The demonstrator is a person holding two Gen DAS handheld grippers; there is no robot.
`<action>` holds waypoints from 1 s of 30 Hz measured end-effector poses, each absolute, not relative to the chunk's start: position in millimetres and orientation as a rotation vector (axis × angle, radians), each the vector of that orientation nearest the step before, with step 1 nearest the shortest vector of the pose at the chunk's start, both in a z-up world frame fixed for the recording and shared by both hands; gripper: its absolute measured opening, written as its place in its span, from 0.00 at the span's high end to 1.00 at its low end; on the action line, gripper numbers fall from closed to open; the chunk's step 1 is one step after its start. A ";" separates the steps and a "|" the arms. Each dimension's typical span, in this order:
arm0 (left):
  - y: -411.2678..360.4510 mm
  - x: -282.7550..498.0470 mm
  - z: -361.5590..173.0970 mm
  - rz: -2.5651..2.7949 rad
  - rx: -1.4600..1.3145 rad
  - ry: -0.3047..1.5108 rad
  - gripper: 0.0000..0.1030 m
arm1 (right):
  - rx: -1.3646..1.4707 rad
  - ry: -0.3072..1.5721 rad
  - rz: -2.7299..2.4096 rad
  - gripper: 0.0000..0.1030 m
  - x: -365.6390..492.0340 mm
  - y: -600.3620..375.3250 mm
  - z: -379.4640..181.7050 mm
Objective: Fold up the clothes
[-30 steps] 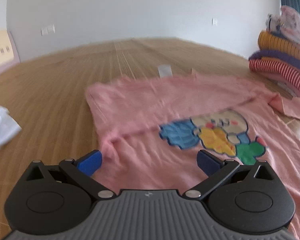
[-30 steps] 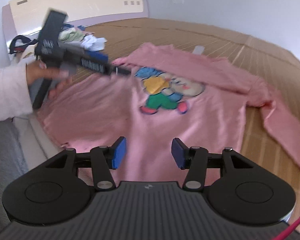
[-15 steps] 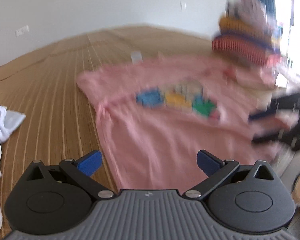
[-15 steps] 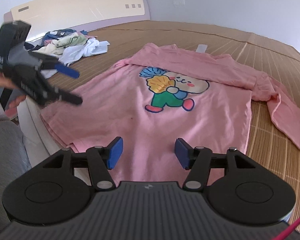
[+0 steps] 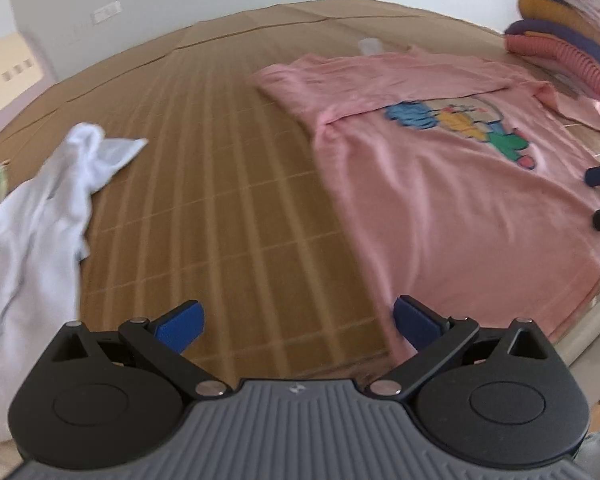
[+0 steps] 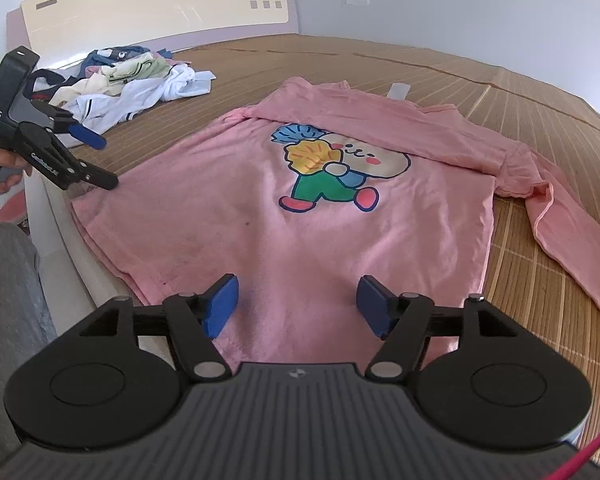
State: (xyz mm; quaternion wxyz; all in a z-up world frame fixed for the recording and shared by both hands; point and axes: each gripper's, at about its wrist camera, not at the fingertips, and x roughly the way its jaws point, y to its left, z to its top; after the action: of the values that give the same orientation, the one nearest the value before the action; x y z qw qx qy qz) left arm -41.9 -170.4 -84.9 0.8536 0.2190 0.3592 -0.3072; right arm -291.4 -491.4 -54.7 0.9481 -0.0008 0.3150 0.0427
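A pink long-sleeved shirt (image 6: 300, 216) with a cartoon print (image 6: 336, 168) lies spread flat on the bamboo mat (image 6: 540, 300); one sleeve lies folded across its chest, the other trails off to the right. My right gripper (image 6: 296, 312) hovers over the shirt's bottom hem, its jaws opening with nothing between them. My left gripper (image 5: 296, 322) is open and empty above the mat, beside the shirt's (image 5: 440, 184) left side edge. Seen from the right wrist, the left gripper (image 6: 100, 162) sits at the hem's left corner, held by a hand.
A pile of loose clothes (image 6: 132, 76) lies near the headboard (image 6: 152, 4); a white garment (image 5: 40, 208) from it is close to my left gripper. Folded clothes (image 5: 560, 36) are stacked at the mat's far right. The bed's edge (image 6: 76, 256) runs just below the hem.
My left gripper has swung left, off the shirt's middle to its side edge over bare mat. The right gripper stayed put while its jaws spread wider.
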 end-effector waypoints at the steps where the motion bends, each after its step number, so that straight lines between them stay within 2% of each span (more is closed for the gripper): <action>1: -167.4 -43.0 -83.6 -0.642 0.467 0.753 0.00 | -0.004 0.643 0.089 0.27 -291.1 -491.0 -54.6; 9: -162.2 -50.6 -71.5 -0.631 0.467 0.719 0.00 | 0.006 0.640 0.082 0.26 -293.5 -494.5 -49.3; 16: -176.2 -51.4 -48.8 -0.790 0.251 0.627 0.00 | 0.017 0.606 0.042 0.22 -297.3 -496.5 -40.1; 21: -206.6 -56.9 -42.5 -0.891 0.206 0.538 0.00 | 0.000 0.613 0.040 0.20 -298.5 -491.5 -40.7; 27: -234.1 -71.9 -29.2 -0.871 0.195 0.320 0.00 | 0.032 0.574 0.024 0.16 -302.2 -496.2 -35.3; 30: -247.7 -72.8 -23.5 -0.847 0.114 0.286 0.00 | 0.054 0.550 0.003 0.15 -304.7 -502.0 -32.6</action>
State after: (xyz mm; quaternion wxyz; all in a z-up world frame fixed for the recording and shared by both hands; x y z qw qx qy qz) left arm -72.8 -247.7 -23.5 0.9001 0.0553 0.1380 -0.4095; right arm -304.7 -502.0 -32.6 0.9620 0.0266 0.2716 0.0014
